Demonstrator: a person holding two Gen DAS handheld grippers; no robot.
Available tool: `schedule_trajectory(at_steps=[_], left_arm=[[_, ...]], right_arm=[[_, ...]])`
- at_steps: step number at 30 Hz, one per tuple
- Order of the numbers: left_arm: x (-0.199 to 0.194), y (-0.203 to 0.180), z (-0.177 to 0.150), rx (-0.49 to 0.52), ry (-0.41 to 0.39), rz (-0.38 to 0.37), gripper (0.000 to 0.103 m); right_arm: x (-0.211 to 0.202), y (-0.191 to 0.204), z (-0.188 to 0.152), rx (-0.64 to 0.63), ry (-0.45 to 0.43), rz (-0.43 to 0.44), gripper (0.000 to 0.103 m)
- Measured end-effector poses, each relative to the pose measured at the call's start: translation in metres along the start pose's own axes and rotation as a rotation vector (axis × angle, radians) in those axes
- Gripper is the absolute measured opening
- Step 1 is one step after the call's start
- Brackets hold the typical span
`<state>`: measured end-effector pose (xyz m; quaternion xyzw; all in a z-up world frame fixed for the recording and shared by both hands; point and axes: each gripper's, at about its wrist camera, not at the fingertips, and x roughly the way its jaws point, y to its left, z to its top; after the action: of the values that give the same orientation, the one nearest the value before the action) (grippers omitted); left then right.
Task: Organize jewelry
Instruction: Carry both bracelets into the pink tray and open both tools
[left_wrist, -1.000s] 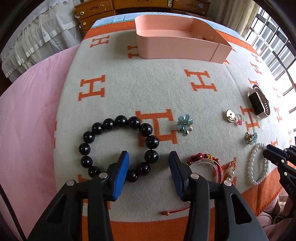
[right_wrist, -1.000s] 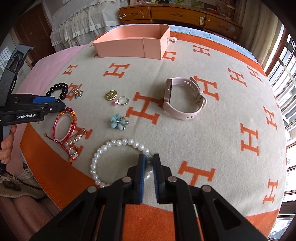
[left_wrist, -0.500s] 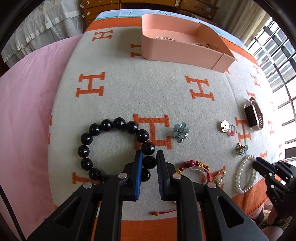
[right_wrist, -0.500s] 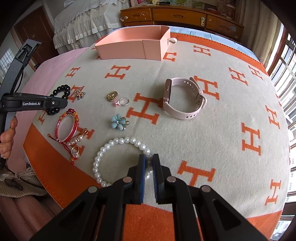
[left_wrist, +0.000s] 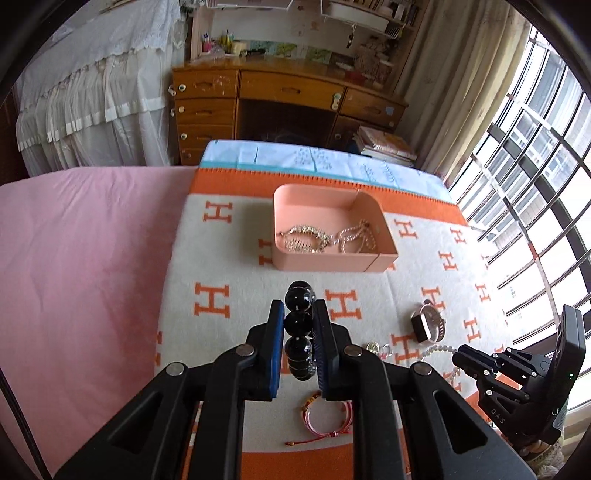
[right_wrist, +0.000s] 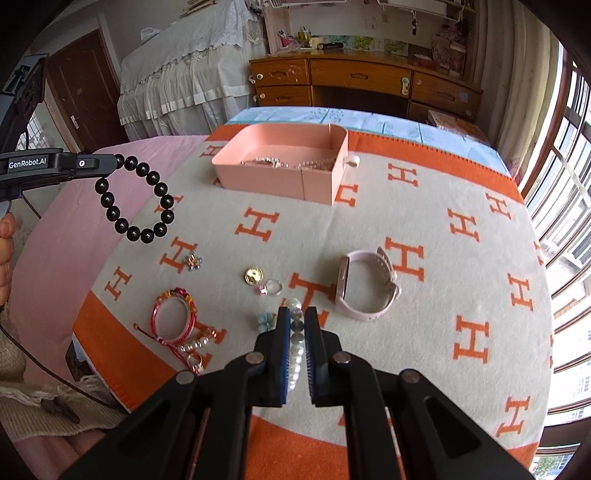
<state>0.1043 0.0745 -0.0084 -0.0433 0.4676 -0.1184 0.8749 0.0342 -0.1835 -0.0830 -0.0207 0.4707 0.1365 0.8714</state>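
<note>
Both bracelets have just left the orange-and-cream blanket (right_wrist: 424, 206): the left gripper (left_wrist: 298, 325), its jaws freshly closed, pinches the black round-bead bracelet (right_wrist: 135, 199), the right gripper (right_wrist: 296, 325) the white pearl bracelet (right_wrist: 295, 347). The peach open box (right_wrist: 258, 177) at twelve o'clock looks like their next stop.

The left tongs (left_wrist: 298, 325) are pinching a black bead bracelet (left_wrist: 297, 325) between their blue pads, pointing steeply down toward twelve o'clock. The right tongs (right_wrist: 296, 325) are clamping a pearl bracelet (right_wrist: 295, 343) the same way. In the right wrist view, the left tongs are reaching in from nine o'clock, with fingertips (right_wrist: 5, 236) of a hand showing below them.
</note>
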Motion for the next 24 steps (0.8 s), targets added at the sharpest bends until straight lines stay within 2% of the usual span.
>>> schedule_trajectory(at_steps=[7, 13, 18, 24], left_arm=[[-0.013, -0.033, 0.046, 0.082, -0.082, 0.002, 0.013], [0.010, -0.049, 0.086, 0.085, -0.094, -0.004, 0.013], [0.057, -0.057, 0.107, 0.073, -0.101, 0.044, 0.013], [0.125, -0.055, 0.117, 0.040, -0.078, 0.060, 0.013]], right_arm=[[-0.035, 0.001, 0.061, -0.018, -0.151, -0.051, 0.007], [-0.048, -0.007, 0.118, 0.010, -0.224, -0.042, 0.007], [-0.024, -0.016, 0.160, 0.060, -0.221, -0.041, 0.007], [0.034, -0.030, 0.188, 0.144, -0.143, -0.016, 0.007]])
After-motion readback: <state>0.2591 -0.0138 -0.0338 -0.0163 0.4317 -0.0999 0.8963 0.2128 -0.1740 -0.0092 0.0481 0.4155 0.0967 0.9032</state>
